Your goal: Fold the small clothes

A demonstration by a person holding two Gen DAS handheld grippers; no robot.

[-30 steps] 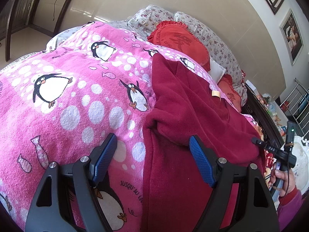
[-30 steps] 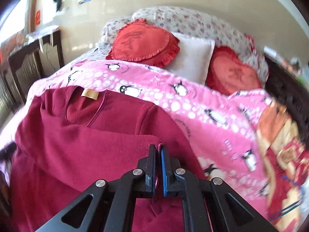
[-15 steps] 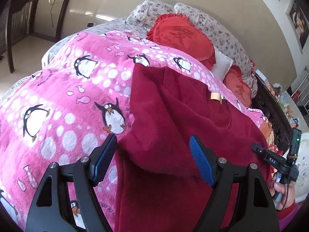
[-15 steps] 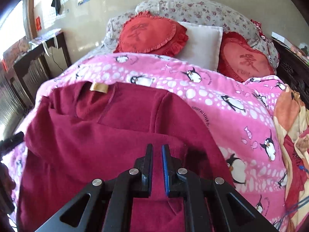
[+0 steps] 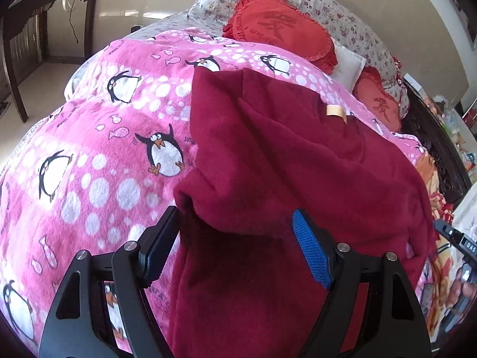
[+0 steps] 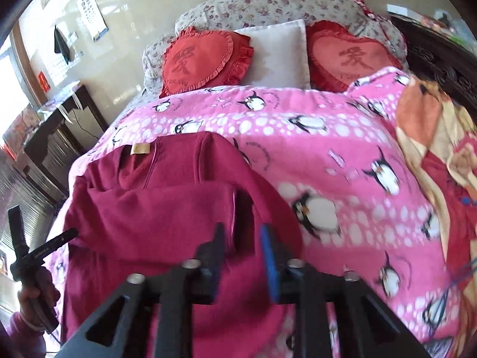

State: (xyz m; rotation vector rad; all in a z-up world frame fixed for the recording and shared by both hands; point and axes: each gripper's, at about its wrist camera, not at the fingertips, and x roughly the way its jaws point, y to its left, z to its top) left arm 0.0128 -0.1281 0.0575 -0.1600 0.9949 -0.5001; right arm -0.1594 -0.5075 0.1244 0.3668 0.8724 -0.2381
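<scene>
A dark red fleece top (image 5: 268,164) with a tan neck label (image 5: 335,112) lies on the pink penguin blanket (image 5: 104,164). One sleeve is folded across its body. My left gripper (image 5: 235,220) hovers open over the folded sleeve's edge, pads clear of the cloth. In the right wrist view the top (image 6: 167,208) lies at lower left. My right gripper (image 6: 243,232) is blurred and its jaws are opening. The sleeve cuff (image 6: 231,200) lies just beyond the fingertips, with nothing pinched between them.
Two red heart cushions (image 6: 202,59) (image 6: 351,53) and a white pillow (image 6: 277,53) sit at the bed's head. An orange and red blanket (image 6: 441,164) lies at the right. A dark desk (image 5: 44,0) stands left of the bed. A hand (image 6: 32,292) holds the left gripper's handle.
My right gripper's jaws have parted, letting go of the sleeve cuff, and it has drawn back. The left gripper has shifted right over the top, still open.
</scene>
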